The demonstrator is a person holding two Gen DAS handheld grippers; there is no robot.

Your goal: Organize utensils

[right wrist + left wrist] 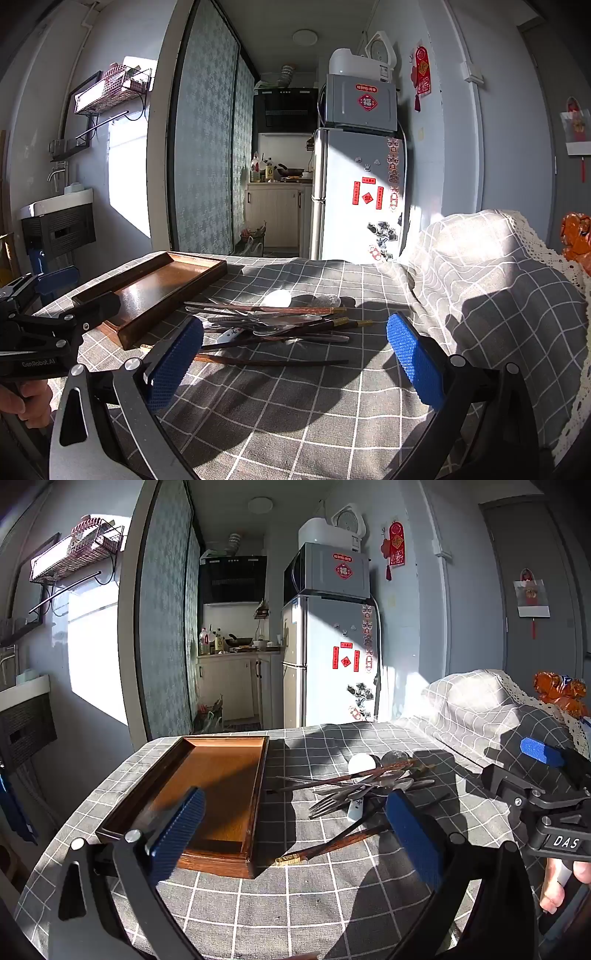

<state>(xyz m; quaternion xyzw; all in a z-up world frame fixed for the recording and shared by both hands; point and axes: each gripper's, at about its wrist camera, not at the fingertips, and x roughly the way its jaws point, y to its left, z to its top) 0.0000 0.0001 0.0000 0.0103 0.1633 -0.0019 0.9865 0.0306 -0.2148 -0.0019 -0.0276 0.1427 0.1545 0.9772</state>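
Note:
An empty wooden tray (221,782) lies on the checked tablecloth; it also shows in the right wrist view (155,288). To its right lies a heap of utensils (365,782): dark wooden chopsticks (332,843), metal forks (332,803), metal spoons and a white ceramic spoon (360,766). The same heap (277,325) lies ahead in the right wrist view. My left gripper (295,834) is open and empty, above the tray's near right corner. My right gripper (295,358) is open and empty, just short of the heap. The right gripper also shows in the left wrist view (535,775).
A bulky object under a checked cloth (498,277) rises at the table's right. An orange packet (561,694) sits behind it. A fridge (332,661) and a kitchen nook stand beyond the table's far edge (295,731). A sink (55,206) is at the left wall.

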